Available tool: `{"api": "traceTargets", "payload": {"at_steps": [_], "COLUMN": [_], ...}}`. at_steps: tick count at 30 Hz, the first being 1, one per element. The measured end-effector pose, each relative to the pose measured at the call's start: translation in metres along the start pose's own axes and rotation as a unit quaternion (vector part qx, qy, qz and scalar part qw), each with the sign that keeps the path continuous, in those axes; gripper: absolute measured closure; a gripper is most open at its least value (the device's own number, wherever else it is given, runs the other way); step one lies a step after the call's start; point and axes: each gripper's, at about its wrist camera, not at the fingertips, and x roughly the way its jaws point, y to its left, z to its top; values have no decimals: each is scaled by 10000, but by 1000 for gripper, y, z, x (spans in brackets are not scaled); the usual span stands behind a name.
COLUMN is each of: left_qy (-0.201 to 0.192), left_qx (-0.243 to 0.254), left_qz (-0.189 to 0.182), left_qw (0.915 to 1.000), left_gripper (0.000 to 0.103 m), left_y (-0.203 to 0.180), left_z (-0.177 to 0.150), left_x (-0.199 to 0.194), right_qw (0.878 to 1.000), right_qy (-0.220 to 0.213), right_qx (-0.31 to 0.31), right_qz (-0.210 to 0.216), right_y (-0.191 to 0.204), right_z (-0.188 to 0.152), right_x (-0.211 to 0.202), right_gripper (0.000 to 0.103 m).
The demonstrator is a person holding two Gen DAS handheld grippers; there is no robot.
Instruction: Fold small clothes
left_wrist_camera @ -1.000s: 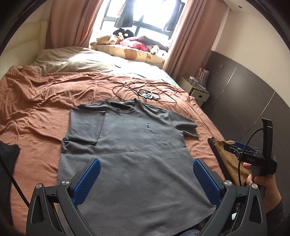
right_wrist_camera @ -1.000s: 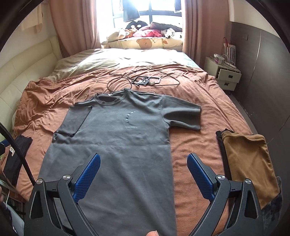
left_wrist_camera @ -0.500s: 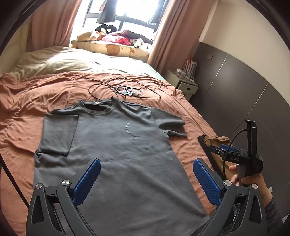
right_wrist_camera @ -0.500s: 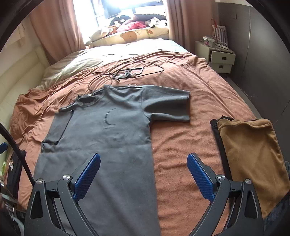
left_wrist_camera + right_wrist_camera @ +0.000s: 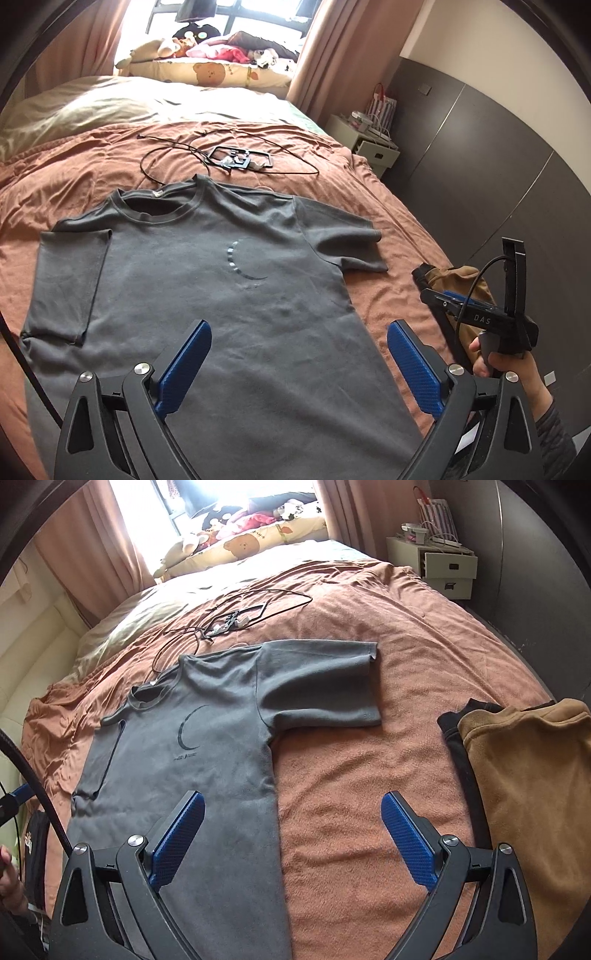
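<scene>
right wrist view: flat grey cotton t-shirt (image 5: 207,760) centre-left, soft, limp; right gripper (image 5: 291,843) and left gripper (image 5: 299,369) both spread wide, empty; pinch sleeve hem.

Grey T-shirt (image 5: 207,760), rust-brown blanket (image 5: 369,775), tan, perhaps fleece, garment (image 5: 528,775)

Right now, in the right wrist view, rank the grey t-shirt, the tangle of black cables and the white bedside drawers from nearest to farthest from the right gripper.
1. Grey t-shirt: spread flat on the bed, its side under the open right gripper, left of centre.
2. Black cables: on the blanket just past the shirt's collar.
3. White bedside drawers: beside the bed, far right, by the curtain.
</scene>
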Motion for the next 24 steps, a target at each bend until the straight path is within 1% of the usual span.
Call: {"api": "traceTargets", "payload": {"at_steps": [2,4,6,10,11,12,16,18,21,24], "left_qy": [60,132,223,437,473,504,623,668,713,700], "left_qx": [-40,-72,-115,-151,-129,-91,63,132,191,231], "left_qz": [-66,-78,-87,-87,-81,-60,-38,-58,-87,-159], "left_qw": [10000,9999,9996,9989,9988,9987,9980,9977,9972,9972], "left_gripper": [14,23,30,44,46,48,55,60,68,70], "left_y": [2,5,8,15,15,15,12,10,7,2], "left_z": [3,8,12,20,22,23,31,34,39,43], "left_x": [17,36,55,92,100,108,139,154,174,190], "right_qw": [9999,9998,9997,9989,9988,9985,9972,9966,9960,9949], "right_qy": [-33,-11,52,150,174,197,310,413,460,605], "right_qx": [117,170,209,407,434,474,669,715,771,799], "right_qz": [89,108,99,167,168,162,106,38,17,-104], "right_y": [-10,-18,-25,-44,-48,-52,-64,-69,-74,-78], "right_z": [4,9,14,29,33,38,50,55,62,68], "right_x": [12,25,40,70,77,84,110,123,138,155], "right_gripper": [7,11,26,35,40,43,43,50,50,50]}}
